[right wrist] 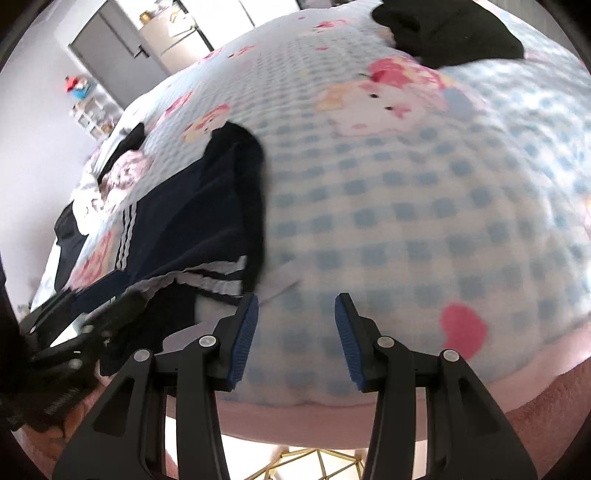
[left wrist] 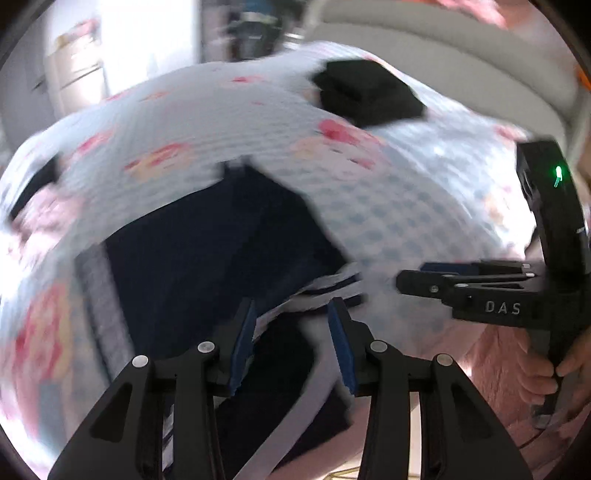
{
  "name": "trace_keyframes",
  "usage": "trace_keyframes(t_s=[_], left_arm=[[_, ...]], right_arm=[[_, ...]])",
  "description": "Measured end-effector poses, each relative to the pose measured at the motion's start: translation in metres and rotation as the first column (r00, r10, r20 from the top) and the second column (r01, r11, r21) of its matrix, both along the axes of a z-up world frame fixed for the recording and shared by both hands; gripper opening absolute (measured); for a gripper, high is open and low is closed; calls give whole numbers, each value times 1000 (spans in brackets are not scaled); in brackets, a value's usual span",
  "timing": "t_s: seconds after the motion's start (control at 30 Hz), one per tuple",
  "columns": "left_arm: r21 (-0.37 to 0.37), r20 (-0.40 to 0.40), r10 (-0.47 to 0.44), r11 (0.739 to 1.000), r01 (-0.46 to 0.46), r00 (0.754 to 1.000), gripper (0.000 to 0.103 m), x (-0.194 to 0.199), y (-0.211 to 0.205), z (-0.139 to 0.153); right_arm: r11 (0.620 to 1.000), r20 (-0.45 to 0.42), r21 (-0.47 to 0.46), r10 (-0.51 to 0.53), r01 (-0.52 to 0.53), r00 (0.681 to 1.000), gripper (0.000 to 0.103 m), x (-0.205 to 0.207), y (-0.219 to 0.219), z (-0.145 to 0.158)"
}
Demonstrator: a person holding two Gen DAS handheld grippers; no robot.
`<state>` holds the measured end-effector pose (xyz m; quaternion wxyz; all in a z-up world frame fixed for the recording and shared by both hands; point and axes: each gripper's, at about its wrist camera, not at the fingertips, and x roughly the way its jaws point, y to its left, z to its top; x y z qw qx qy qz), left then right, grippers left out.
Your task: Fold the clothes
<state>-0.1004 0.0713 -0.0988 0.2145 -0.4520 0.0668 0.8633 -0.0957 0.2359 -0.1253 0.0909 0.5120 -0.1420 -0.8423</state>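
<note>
While the navy striped garment (right wrist: 192, 229) lies on the checked bedspread (right wrist: 424, 221) at ten o'clock from the wide-open, empty right gripper (right wrist: 296, 339), the equally wide-open left gripper (left wrist: 291, 347) hovers nearer, over its hem.

You have a navy garment (right wrist: 192, 218) with white stripes lying partly folded near the bed's (right wrist: 424, 221) front edge, and a black folded piece (right wrist: 450, 29) rests toward its far side.

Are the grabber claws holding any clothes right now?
No. The left gripper and right gripper are both open, empty, near the navy striped garment.
</note>
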Motion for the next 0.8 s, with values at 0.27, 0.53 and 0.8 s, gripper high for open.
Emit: trace_keyframes(t_s=[0.27, 0.53, 0.8], left_arm=[[-85, 118, -135, 986, 145, 984, 22, -27, 53, -40], [224, 26, 127, 966, -130, 992, 9, -28, -48, 28], [282, 101, 275, 914, -293, 956, 9, -74, -162, 8]], right_arm=[[999, 29, -28, -34, 34, 999, 44, -2, 24, -10], [998, 11, -18, 59, -59, 998, 44, -25, 0, -1], [983, -21, 41, 181, -180, 983, 44, -90, -55, 11]])
